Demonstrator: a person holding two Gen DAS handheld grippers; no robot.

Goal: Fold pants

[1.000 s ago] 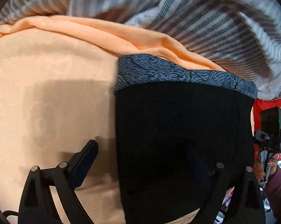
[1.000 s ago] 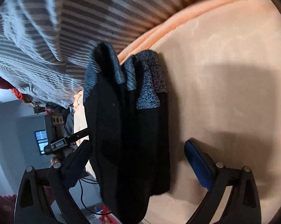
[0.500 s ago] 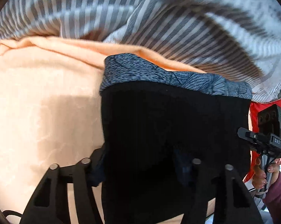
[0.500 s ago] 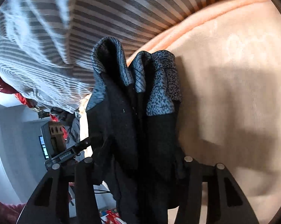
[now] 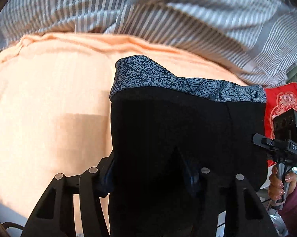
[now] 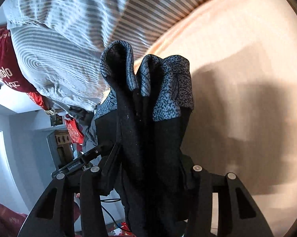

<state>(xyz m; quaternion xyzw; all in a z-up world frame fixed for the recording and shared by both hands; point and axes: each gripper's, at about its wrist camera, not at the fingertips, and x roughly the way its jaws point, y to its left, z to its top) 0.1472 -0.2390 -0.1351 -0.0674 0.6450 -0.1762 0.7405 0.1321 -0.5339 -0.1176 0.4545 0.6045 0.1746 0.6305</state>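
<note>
The black pants [image 5: 168, 130] have a grey-blue patterned waistband [image 5: 148, 77] and lie folded on a peach cloth [image 5: 49, 98]. My left gripper [image 5: 150, 167] is shut on the black fabric at its near edge. In the right wrist view the pants [image 6: 148, 138] hang bunched in layers, waistband [image 6: 168, 86] up, lifted off the peach cloth [image 6: 247, 59]. My right gripper [image 6: 150, 169] is shut on this bunch. The right gripper also shows in the left wrist view [image 5: 282, 138], held in a hand at the pants' right edge.
A grey-and-white striped blanket [image 5: 168, 15] lies rumpled behind the peach cloth, also in the right wrist view [image 6: 59, 49]. A red printed cloth [image 5: 282, 102] sits at the far right. The room floor and a box [image 6: 61, 144] show past the bed edge.
Both grippers were open a second ago. Both moved onto the pants and closed on the fabric. The pants now sit lifted and bunched between the right fingers.
</note>
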